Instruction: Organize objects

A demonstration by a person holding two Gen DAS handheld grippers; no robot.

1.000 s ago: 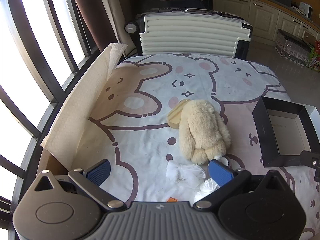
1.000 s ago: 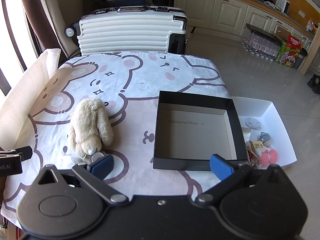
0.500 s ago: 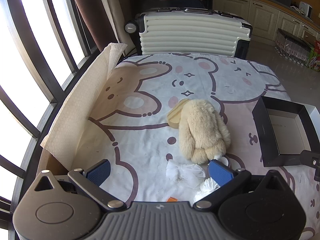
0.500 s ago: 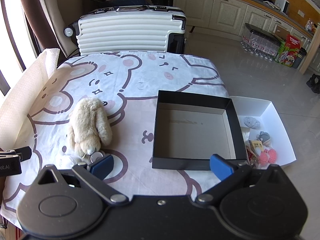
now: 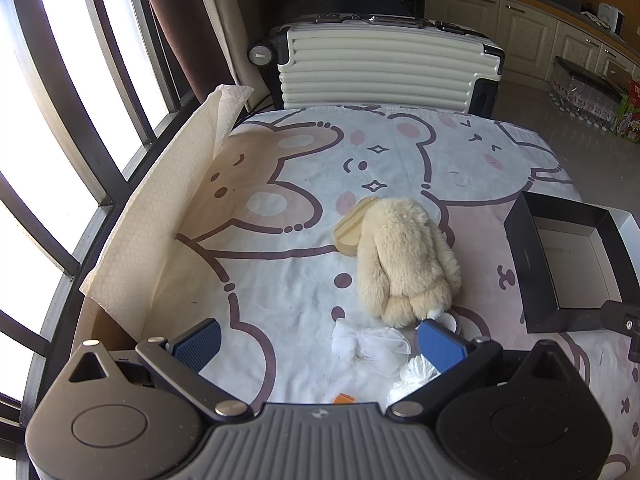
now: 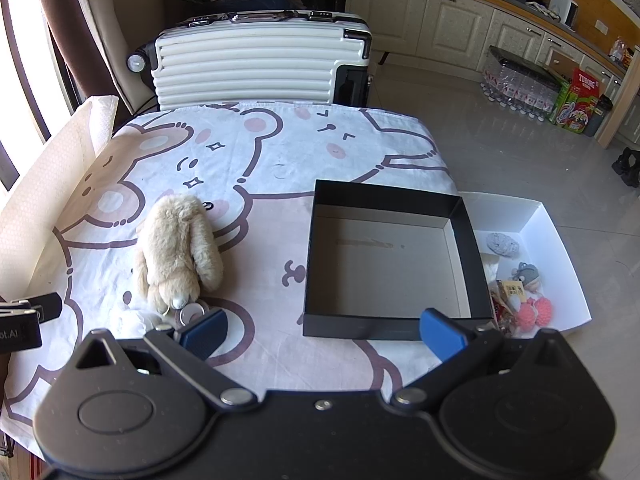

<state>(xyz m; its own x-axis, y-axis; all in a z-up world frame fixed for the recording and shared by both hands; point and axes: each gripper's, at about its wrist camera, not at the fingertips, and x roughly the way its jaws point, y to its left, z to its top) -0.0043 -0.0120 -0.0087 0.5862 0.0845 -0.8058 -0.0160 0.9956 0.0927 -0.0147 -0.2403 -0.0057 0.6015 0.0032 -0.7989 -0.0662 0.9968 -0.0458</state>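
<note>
No visible change over last second: both grippers, left (image 5: 318, 340) and right (image 6: 322, 330), remain spread and empty, plush rabbit (image 5: 404, 256) not yet boxed (image 6: 466, 216).

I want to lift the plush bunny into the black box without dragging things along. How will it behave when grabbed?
The plush bunny looks soft and floppy, so its long ears would probably sag from a pinch. Its thick fur suggests it is light and compressible, unlikely to slip. Its lower end touches the white mesh, which might snag and come along.
</note>
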